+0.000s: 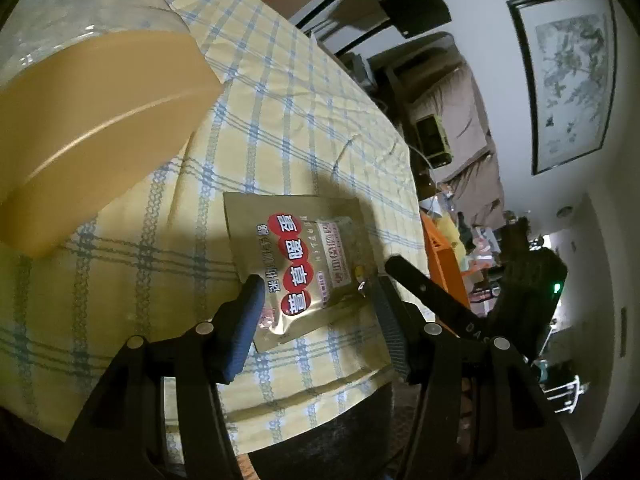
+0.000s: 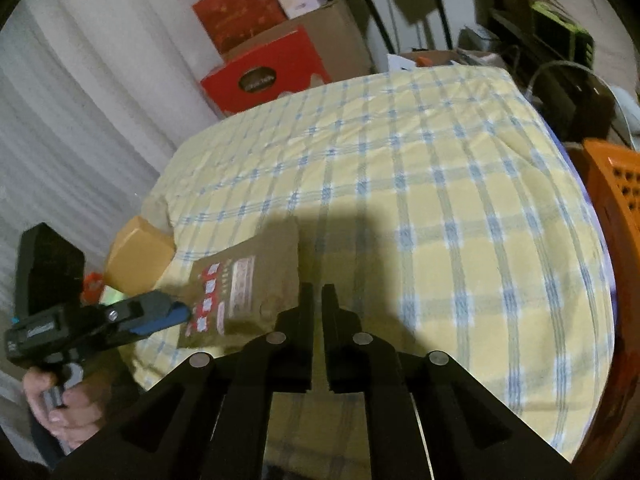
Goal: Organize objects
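Nearest the left wrist camera, the left claw (image 1: pixel 316 312) stands about half open, its blue-padded fingers (image 1: pixel 244 320) on either side of the near end of a flat gold foil packet with red round labels and Chinese print (image 1: pixel 296 268). Neither pad presses on the packet, which lies flat on the yellow cloth with blue check lines (image 1: pixel 280 120) that covers the surface. Whether the pads brush the packet's edges cannot be told.

From the right wrist view, the right claw (image 2: pixel 318 300) has its black fingers nearly together, with only a thin gap and nothing between them. It hangs over the cloth just to the right of the packet (image 2: pixel 244 292), in shadow. The left claw (image 2: pixel 160 314) shows from the side there, with a person's hand (image 2: pixel 66 404) on its grip at the lower left.

Beside the packet, to its left, stands a tan cardboard box (image 1: pixel 100 128), close to the packet but apart from it.

Behind the surface are stacked red boxes (image 2: pixel 260 76) and a brown carton (image 2: pixel 340 36), with a white curtain (image 2: pixel 80 120) to the left. An orange plastic crate (image 2: pixel 612 200) sits at the right edge. A framed ink picture (image 1: pixel 572 76) hangs on the pale wall.
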Available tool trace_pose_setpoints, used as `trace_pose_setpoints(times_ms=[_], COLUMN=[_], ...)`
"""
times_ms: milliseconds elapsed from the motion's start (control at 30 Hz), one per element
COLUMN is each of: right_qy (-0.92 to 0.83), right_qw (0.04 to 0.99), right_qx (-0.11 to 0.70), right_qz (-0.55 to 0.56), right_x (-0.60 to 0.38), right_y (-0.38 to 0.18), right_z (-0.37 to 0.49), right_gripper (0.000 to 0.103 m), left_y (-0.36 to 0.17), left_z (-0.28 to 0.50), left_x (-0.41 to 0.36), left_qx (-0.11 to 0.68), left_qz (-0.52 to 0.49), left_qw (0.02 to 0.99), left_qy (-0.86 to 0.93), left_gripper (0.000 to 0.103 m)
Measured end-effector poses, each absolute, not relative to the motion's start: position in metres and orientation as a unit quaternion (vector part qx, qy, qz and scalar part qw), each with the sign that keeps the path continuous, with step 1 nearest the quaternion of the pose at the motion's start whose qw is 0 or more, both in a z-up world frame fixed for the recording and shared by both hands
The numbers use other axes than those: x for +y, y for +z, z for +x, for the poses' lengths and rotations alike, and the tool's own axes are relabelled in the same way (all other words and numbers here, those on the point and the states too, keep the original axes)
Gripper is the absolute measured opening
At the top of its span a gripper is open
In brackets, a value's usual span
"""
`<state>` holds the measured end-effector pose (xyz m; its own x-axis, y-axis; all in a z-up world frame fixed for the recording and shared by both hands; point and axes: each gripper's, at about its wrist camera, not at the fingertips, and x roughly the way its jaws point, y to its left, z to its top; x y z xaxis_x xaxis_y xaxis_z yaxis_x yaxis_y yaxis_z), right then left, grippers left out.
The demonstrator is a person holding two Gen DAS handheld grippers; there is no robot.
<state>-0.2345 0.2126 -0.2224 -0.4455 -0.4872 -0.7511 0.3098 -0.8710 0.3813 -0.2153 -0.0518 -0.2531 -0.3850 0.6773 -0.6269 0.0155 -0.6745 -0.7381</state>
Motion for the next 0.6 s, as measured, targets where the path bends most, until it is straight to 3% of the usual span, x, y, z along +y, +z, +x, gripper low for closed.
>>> trace_pose_setpoints(times_ms=[67, 333, 600], right_qy=[-0.843, -0.831, -0.797], right_qw=[0.244, 0.273, 0.327], right_qx=[-0.091, -0.11, -0.191], right_qz=[0.47, 0.471, 0.471], right_x=[0.204, 0.19, 0.201], right_y=[-0.224, -0.236, -0.242], right_z=[-0.24, -0.241, -0.236], right_gripper=[0.029, 0.031, 0.04], left_y=[-0.254, -0.255, -0.254], left_z=[-0.215, -0.216, -0.215], left_x=[-0.053, -0.052, -0.052], left_qx=[-0.343, -0.339, -0.336], left_qz=[-0.509, -0.505, -0.503], left_qw=[0.219, 0.219, 0.213], left_qy=[0.758, 0.763, 0.768], left_gripper=[0.053, 0.052, 0.052])
